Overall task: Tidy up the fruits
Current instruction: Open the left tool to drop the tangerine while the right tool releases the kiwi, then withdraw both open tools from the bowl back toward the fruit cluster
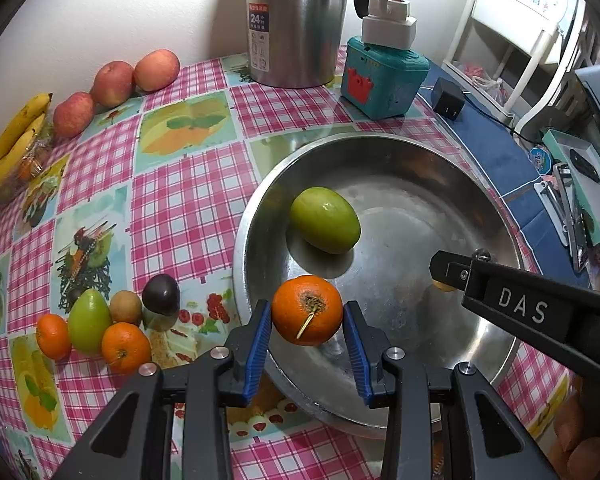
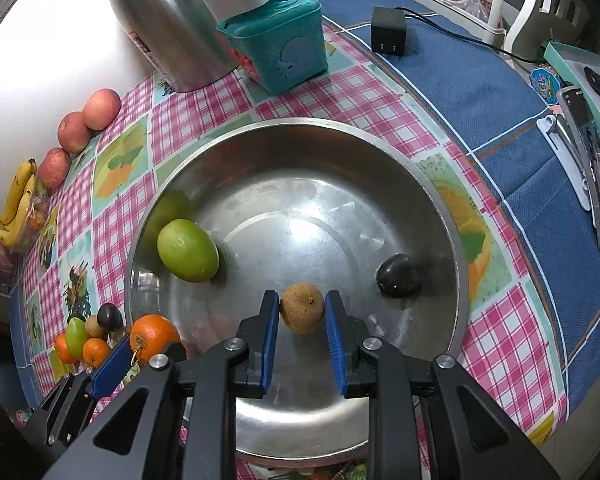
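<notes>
A steel bowl point(image 1: 496, 216) point(image 2: 440, 196) sits on the checked tablecloth. It holds a green fruit point(image 1: 325, 220) point(image 2: 188, 250) and a dark plum point(image 2: 398, 275). My left gripper point(image 1: 307, 320) is shut on an orange point(image 1: 307, 310) over the bowl's near left rim; the orange also shows in the right wrist view point(image 2: 153, 334). My right gripper point(image 2: 302, 312) is shut on a brown kiwi-like fruit point(image 2: 302, 307) low over the bowl's floor. The right gripper's finger point(image 1: 540, 312) shows in the left wrist view.
Left of the bowl lie two oranges point(image 1: 126, 347), a green fruit point(image 1: 89, 321), a brown fruit point(image 1: 125, 307) and a dark plum point(image 1: 161, 294). Three apples point(image 1: 114, 83) and bananas point(image 1: 12, 144) line the wall. A steel thermos point(image 1: 296, 20), teal box point(image 1: 384, 76) and charger point(image 1: 448, 98) stand behind.
</notes>
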Motion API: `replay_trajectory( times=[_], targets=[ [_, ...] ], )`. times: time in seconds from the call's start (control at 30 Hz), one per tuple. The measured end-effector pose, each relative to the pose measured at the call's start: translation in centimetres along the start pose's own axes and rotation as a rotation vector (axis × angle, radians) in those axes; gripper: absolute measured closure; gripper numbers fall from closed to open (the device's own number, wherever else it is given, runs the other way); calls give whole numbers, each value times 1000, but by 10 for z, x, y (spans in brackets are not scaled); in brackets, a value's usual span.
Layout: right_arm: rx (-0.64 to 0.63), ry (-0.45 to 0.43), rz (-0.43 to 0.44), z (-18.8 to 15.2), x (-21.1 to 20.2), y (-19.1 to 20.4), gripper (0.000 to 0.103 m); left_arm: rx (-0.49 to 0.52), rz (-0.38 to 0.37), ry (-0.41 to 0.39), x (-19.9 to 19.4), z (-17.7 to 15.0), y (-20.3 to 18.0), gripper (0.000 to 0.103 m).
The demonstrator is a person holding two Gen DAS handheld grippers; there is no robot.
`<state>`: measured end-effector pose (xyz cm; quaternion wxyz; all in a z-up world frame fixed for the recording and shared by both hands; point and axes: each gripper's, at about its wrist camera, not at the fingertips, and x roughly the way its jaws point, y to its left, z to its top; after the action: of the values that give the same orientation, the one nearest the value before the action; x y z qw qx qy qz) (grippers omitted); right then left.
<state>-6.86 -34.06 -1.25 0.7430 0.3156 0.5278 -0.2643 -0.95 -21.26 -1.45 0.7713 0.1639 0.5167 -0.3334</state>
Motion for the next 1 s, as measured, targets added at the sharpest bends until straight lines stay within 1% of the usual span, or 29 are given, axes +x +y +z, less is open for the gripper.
replay_trajectory(
  times=[0.2,0.27,0.33,0.53,0.73,1.0],
  targets=[
    [0,5,-13,0,2,1,78,-3,9,-4,-2,1,0,61],
    [6,6,-15,0,2,0,73,-6,9,-11,-4,1,0,57],
    [6,3,-16,0,1,-1,71,-9,6,-18,-7,2,1,56],
    [8,-22,-16,0,-7,-1,70,-29,8,-24,-13,5,6,55],
    [1,-34,-14,0,-12,0,70,-83,57,-21,-16,7,24,53],
    [-25,-15,-20,-3,-7,7,71,-207,117,-5,-22,3,66,53]
  ],
)
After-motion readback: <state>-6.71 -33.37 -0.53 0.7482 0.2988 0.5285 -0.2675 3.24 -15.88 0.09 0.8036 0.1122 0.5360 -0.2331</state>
